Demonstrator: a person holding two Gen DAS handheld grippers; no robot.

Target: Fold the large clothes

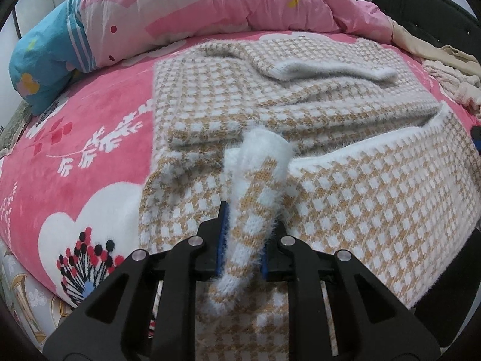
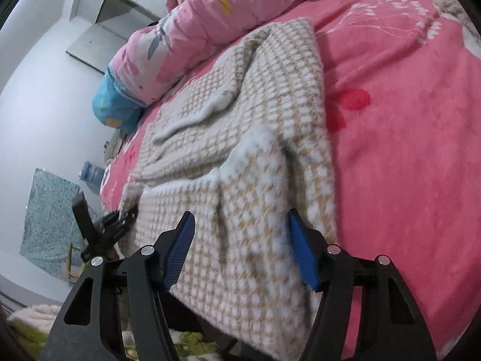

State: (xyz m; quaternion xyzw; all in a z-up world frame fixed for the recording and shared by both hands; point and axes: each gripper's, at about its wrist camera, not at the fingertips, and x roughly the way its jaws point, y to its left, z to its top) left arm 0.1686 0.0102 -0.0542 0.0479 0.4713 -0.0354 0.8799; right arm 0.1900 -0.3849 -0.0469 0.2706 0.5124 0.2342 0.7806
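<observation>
sweater (image 1: 345, 198), tan/white check knit w/ fluffy white edge, spread flat on pink bed (image 1: 99, 162), partly folded: sleeve laid across upper half, white cuff (image 1: 324, 70) on top, far from grippers. near-side hem hanging over bed edge.

left gripper (image 1: 245, 240) clenched on a bunched strip of sweater, blue pads (image 1: 223, 237) pressing knit from both sides; strip lifted off rest of sweater, fluffy white end sticking out past fingertips. pointing steeply down at sweater's near-left part.

right gripper (image 2: 240, 246) w/ jaws apart, blue pads (image 2: 303, 252) straddling sweater's near edge, gap visible btwn pads & knit on both sides; nothing pinched. blurry here, so contact at very edge unclear. left gripper (image 2: 117, 222) also seen from right wrist view, at sweater's left corner, fabric in its tip.

pink quilt (image 1: 210, 3) heaped beyond sweater's far edge, teal end to its left. beige clothes (image 1: 448, 75) right of sweater, apart from it. grey wall (image 2: 45, 105) & teal patterned cloth (image 2: 48, 219) left of sweater in right wrist view, off the bed.
</observation>
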